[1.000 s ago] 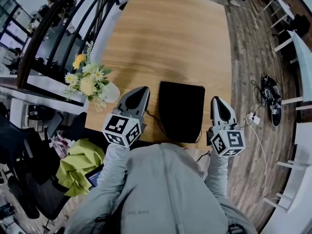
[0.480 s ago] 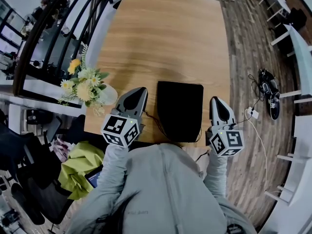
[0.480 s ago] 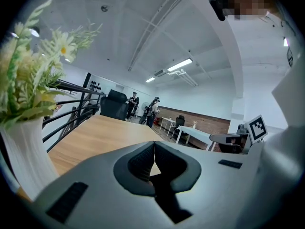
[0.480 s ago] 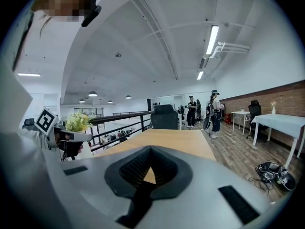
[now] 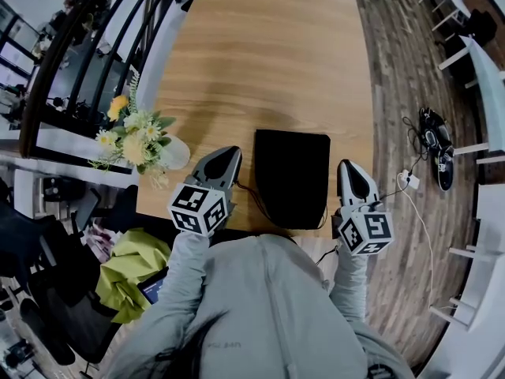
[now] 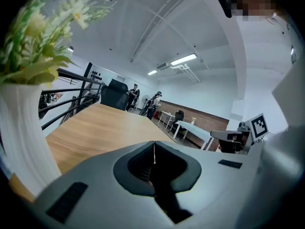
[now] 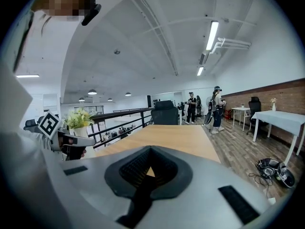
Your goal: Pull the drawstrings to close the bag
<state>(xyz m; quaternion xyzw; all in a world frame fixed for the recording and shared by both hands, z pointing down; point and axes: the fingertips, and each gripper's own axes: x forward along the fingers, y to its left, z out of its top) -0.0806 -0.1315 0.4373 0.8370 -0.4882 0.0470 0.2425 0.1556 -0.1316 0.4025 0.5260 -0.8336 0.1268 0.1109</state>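
— As the person stands at the near edge of the wooden table (image 5: 268,61), what has shifted?
— Very little. The left gripper (image 5: 230,155) has dipped slightly beside the black bag (image 5: 292,176). The right gripper (image 5: 348,168) has kept its place on the other side. Both are pinched fully closed, with nothing visible between the jaws.
— And the bag?
— It lies flat between them, its shape unchanged. A thin cord (image 5: 251,196) trails from its near end toward the left gripper. Whether the mouth is already drawn tight, I cannot tell, and the small dip has not visibly altered it.
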